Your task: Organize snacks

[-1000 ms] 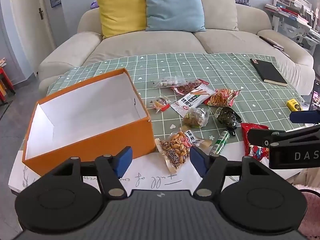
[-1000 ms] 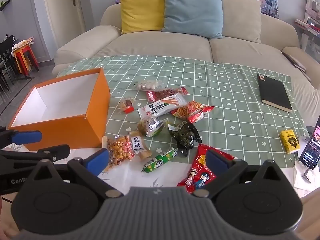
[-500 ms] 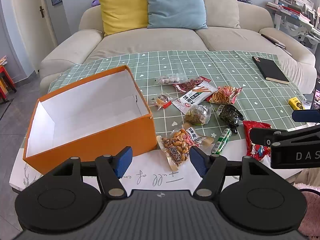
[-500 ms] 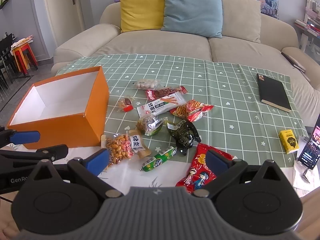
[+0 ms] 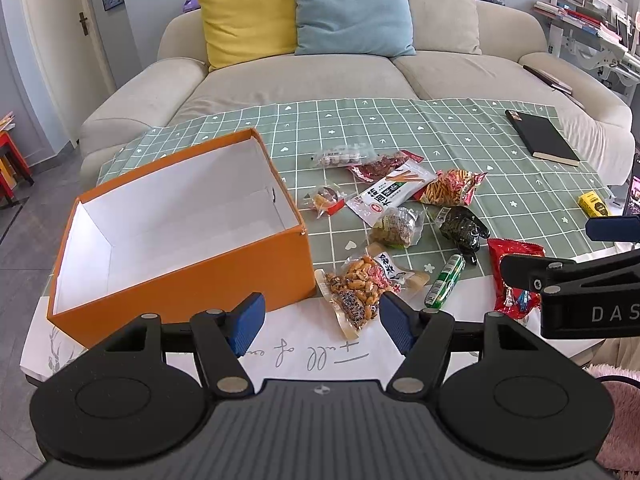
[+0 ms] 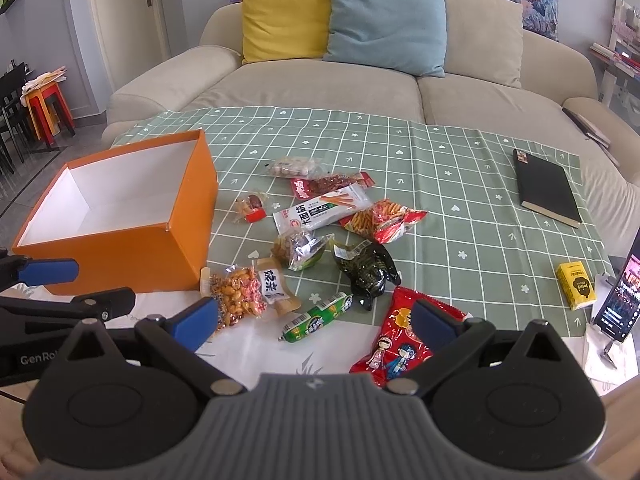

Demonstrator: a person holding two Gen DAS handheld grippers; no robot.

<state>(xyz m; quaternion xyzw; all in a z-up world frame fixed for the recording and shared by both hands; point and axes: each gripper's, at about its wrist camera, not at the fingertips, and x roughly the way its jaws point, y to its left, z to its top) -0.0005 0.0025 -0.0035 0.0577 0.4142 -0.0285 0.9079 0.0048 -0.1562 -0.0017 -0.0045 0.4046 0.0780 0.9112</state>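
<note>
Almost nothing has moved since the earlier frames: both views sit a touch differently on the table, while the snacks and the box lie as they did. The left gripper (image 5: 320, 322) hangs released with nothing between its blue pads, near the clear vacuum pouch of peanuts (image 5: 362, 286) that lies just right of the open orange cardboard box (image 5: 180, 280). The right gripper (image 6: 316, 322) is likewise spread wide and empty, above the green foil sausage stick (image 6: 318, 318) and the red printed crisp bag (image 6: 400, 336).

The packets look light, soft and crinkly, probably slippery at the film; a pinch across the middle of the peanut pouch, or on its flat sealed edge, should hold best. The dark glossy seaweed-like packet (image 6: 368, 270) seems firmer and may slide.

Farther off lie more wrappers in a loose cluster, some overlapping, so lifting one could drag a neighbour. A black notebook (image 6: 546, 188) and a small yellow carton (image 6: 576, 286) sit well apart on the right. The box's near wall stands between the left gripper and the white, empty interior
</note>
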